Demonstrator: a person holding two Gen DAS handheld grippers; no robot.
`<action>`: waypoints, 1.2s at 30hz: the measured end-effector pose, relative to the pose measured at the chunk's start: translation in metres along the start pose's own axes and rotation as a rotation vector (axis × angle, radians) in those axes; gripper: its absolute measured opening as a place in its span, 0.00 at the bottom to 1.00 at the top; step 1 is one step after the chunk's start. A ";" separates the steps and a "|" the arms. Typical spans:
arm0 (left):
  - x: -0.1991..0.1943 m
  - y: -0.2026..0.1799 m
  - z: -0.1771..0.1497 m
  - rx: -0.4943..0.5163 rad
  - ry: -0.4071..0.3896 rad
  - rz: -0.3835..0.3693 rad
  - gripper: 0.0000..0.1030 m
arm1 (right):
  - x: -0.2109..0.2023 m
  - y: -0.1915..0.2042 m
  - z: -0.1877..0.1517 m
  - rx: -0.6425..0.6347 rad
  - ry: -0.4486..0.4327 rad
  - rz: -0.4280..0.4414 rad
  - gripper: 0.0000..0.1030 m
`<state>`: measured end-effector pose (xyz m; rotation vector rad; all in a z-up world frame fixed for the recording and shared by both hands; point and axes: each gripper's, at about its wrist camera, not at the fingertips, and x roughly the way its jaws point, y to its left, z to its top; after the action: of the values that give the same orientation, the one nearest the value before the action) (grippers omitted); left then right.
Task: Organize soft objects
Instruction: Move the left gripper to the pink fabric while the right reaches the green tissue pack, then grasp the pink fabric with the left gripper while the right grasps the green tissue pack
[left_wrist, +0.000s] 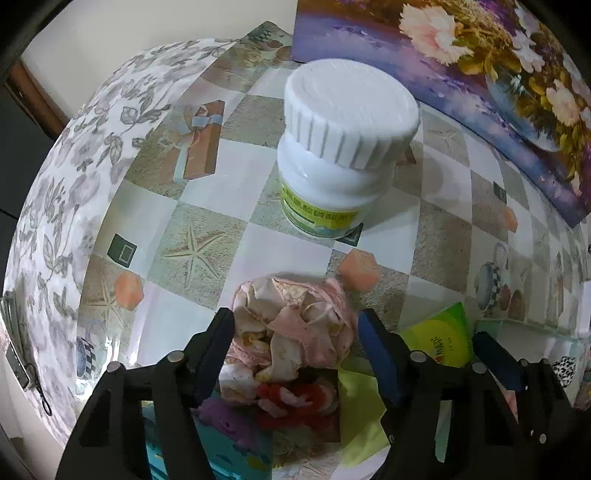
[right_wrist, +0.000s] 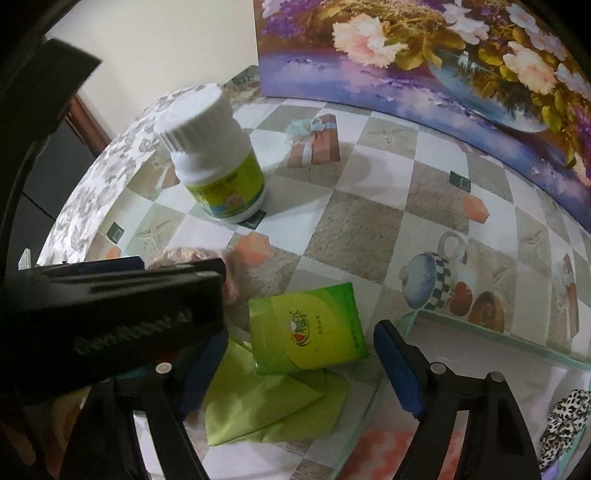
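**Two Grippers Come Down on the Soft Things**

A table (left_wrist: 236, 236) with a checked, shiny cloth is seen from above. A crumpled pink cloth bundle (left_wrist: 291, 325) lies near the front edge of the table. The left gripper (left_wrist: 295, 354) is placed around it. Its fingers (left_wrist: 218, 350) are apart, one on each side of the bundle, and it cannot be told if the pads are pressing yet.

Just beside the bundle, a green tissue pack (right_wrist: 306, 332) rests on a folded green cloth (right_wrist: 266, 406). The right gripper (right_wrist: 295, 376) is held over them with its fingers wide apart, and nothing is gripped.

A white bottle (left_wrist: 340, 147) stands farther back, toward the middle of the table. A flower picture (right_wrist: 424, 62) leans at the back edge.

To do this step well, the bundle should be squeezed softly in its middle, so no loose flap is left hanging out. The pack should be taken by its two long sides. The bottle is hard and is probably best left alone. Bumps between the two grippers should be avoided, as they are close together.
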<state>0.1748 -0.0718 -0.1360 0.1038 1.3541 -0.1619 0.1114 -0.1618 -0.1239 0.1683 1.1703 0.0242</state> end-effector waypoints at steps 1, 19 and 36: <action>0.001 -0.001 0.000 0.006 0.001 0.002 0.63 | 0.001 0.001 0.000 -0.006 0.000 -0.005 0.80; 0.015 -0.021 0.003 0.061 -0.022 -0.006 0.16 | 0.005 0.008 -0.002 -0.065 -0.015 -0.060 0.66; -0.006 -0.004 0.002 0.027 -0.058 -0.048 0.13 | 0.002 0.000 -0.002 -0.004 -0.001 0.014 0.65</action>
<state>0.1750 -0.0754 -0.1292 0.0891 1.2975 -0.2220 0.1105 -0.1616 -0.1265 0.1730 1.1684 0.0388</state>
